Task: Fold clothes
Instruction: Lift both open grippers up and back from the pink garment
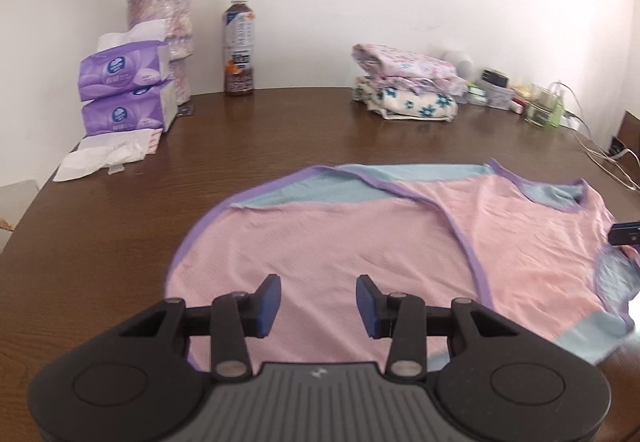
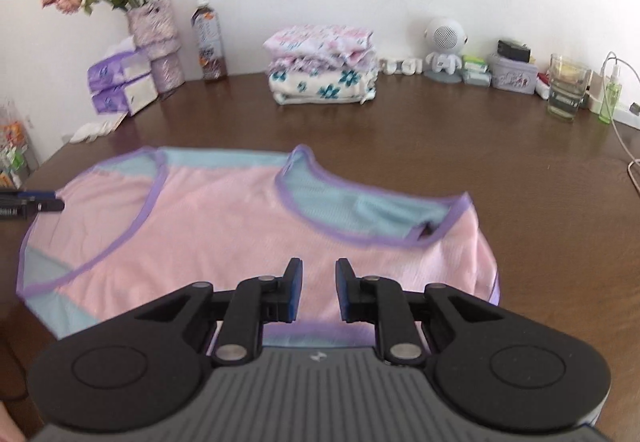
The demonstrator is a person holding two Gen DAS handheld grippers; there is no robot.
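Note:
A pink sleeveless top (image 1: 320, 234) with light blue panels and purple trim lies spread flat on the brown table (image 1: 120, 202). My left gripper (image 1: 318, 290) hovers over its near left part, open, with nothing between the blue pads. In the right wrist view the same top (image 2: 224, 222) shows its neckline and armholes. My right gripper (image 2: 319, 274) hangs above the near hem with a narrow gap between the pads and no cloth in it. Each gripper's tip shows at the edge of the other view: the right one (image 1: 626, 234) and the left one (image 2: 32, 202).
A stack of folded floral clothes (image 2: 324, 66) sits at the back by the wall. Tissue packs (image 1: 124, 94), a vase of flowers (image 1: 164, 22) and a drink bottle (image 1: 239, 46) stand back left. A small figure (image 2: 444, 46), a glass (image 2: 566, 86) and cables (image 2: 624, 146) are back right.

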